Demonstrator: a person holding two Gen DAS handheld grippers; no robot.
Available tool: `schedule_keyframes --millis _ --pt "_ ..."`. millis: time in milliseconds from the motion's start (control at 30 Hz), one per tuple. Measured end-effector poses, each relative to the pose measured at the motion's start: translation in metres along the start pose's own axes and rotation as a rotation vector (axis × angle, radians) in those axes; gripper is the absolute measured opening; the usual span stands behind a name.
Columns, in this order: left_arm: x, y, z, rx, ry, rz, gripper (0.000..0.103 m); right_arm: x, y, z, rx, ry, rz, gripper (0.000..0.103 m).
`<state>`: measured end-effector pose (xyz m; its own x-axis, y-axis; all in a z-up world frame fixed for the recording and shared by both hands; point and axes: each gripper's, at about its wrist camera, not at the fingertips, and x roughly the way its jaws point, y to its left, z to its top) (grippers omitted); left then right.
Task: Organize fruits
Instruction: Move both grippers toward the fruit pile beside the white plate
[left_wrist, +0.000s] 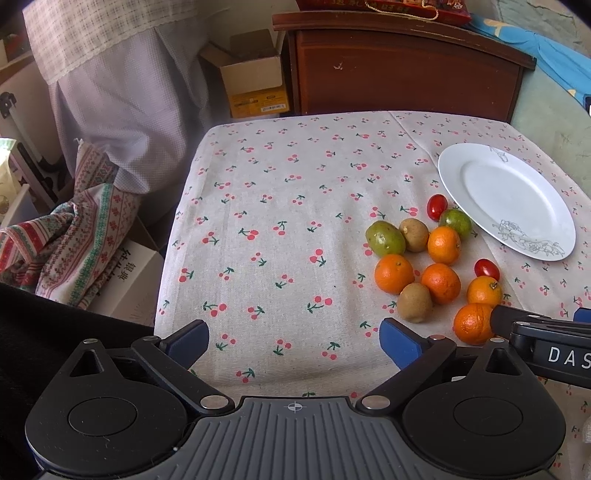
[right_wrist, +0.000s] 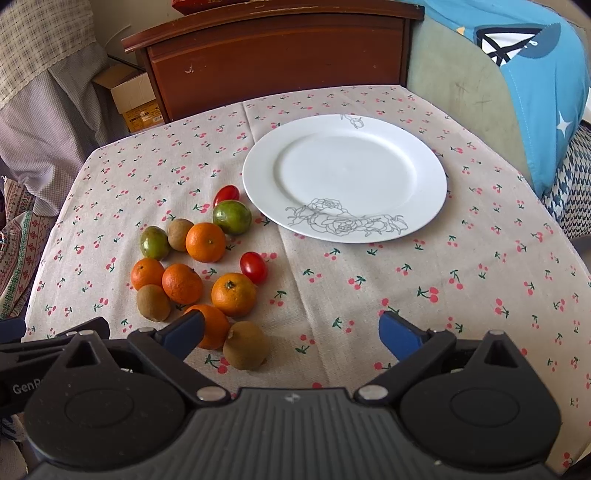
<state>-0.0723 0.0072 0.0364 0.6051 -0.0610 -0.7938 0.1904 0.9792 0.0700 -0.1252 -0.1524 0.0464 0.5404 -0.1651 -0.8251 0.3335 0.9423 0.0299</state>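
Both grippers, the left gripper (left_wrist: 293, 341) and the right gripper (right_wrist: 291, 334), hung wide apart and held nothing. The fruits (right_wrist: 205, 266) lay clustered on the cherry-print tablecloth (right_wrist: 369, 295), just beside the white plate (right_wrist: 343, 177).

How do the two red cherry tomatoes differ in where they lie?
The far tomato lies close beside the plate's rim, next to a green fruit; the near tomato lies apart from the plate, beside an orange. The near one shows more of its long side. Both are red, glossy and on the tablecloth.
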Motion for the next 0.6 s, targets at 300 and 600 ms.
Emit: schedule_keyframes --millis 300,600 --pt "0.005 0.011 -0.001 -0.034 -0.001 -0.005 0.099 -0.014 -0.010 -0.009 -0.019 -0.041 0.092 0.090" --pt "0.007 0.013 -0.001 -0.040 -0.021 -0.039 0.095 -0.015 0.005 -0.023 -0.099 -0.058 0.253 0.057"
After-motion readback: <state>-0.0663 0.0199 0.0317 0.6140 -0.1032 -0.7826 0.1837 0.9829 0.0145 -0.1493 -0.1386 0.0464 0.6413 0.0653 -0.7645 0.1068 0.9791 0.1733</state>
